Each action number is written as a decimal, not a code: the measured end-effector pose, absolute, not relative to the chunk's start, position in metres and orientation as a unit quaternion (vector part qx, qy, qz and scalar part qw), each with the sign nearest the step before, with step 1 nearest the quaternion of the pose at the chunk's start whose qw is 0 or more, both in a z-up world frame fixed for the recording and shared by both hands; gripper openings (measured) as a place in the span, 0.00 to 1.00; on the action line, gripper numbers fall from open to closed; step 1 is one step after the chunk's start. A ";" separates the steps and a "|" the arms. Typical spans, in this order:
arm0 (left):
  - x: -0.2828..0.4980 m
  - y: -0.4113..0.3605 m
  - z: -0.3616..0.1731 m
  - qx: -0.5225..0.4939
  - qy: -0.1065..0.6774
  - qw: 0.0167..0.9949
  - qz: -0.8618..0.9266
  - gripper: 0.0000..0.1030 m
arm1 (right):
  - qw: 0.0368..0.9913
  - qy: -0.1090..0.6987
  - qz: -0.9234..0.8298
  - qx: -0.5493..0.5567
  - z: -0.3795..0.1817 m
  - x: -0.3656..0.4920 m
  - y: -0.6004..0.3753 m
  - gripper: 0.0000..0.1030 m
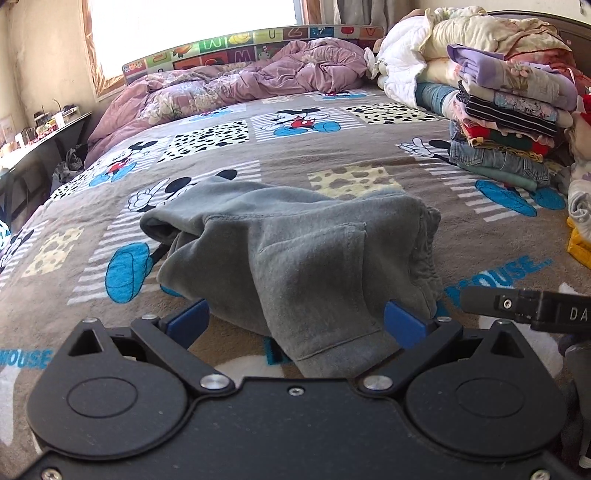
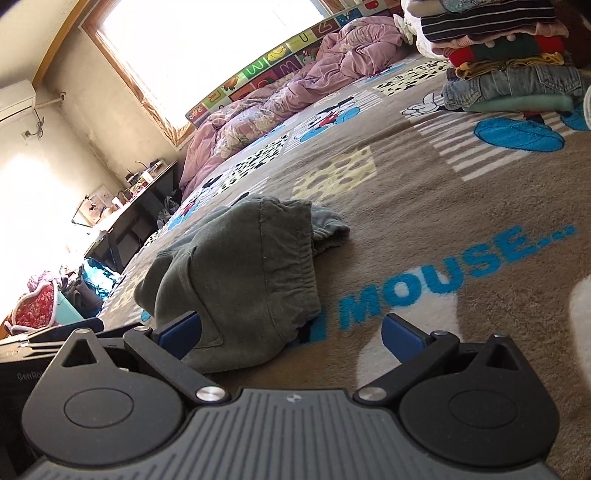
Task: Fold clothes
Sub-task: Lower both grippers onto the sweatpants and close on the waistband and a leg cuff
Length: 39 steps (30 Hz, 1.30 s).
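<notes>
A pair of grey sweatpants lies crumpled in the middle of a bed, on a brown cartoon-mouse blanket. In the left wrist view the garment fills the centre, with a pocket seam showing and a gathered waistband at about 3 o'clock. One leg cuff sticks out toward 10 o'clock.

The left hand-held gripper has its blue fingers spread wide on either side of the nearest hem, holding nothing. The right hand-held gripper is also spread wide and empty. Its left finger sits just in front of the fabric, and whether it touches cannot be told. Its right finger is over bare blanket.

At 2 o'clock in the left view stands a pile of folded clothes, with denim near the bottom and striped and floral pieces above. A crumpled purple quilt lies at 12 o'clock along the far edge, under a bright window. A side bench with small items runs along the wall at 9 o'clock.

Judging by the pile, several garments appear already folded. The sweatpants look unfolded: bunched, not flattened, no clean fold lines. What likely remains is spreading them flat, folding them, and adding them to the pile.
</notes>
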<state>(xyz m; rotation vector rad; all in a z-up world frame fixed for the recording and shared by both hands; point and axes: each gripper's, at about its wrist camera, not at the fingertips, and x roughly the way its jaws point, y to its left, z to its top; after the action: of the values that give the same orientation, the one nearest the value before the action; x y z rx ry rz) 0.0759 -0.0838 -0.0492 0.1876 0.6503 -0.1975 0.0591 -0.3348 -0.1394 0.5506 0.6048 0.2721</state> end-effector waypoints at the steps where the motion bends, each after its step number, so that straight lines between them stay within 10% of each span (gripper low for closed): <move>1: 0.080 -0.088 -0.049 0.093 0.316 0.939 -0.100 1.00 | 0.911 0.290 0.132 0.260 -0.142 0.059 -0.337 1.00; 30: 0.166 -0.194 -0.112 0.241 0.351 0.895 -0.131 0.77 | 0.855 0.253 0.117 0.438 -0.183 0.069 -0.410 1.00; 39: 0.162 -0.178 -0.086 0.207 0.340 0.908 -0.131 0.34 | 0.867 0.240 0.115 0.421 -0.184 0.067 -0.404 1.00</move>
<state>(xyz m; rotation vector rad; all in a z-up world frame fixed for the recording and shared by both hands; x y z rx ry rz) 0.1622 -0.1783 -0.0859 0.4276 0.7022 -0.2705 0.0675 -0.4037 -0.1837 0.8819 0.5027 0.2413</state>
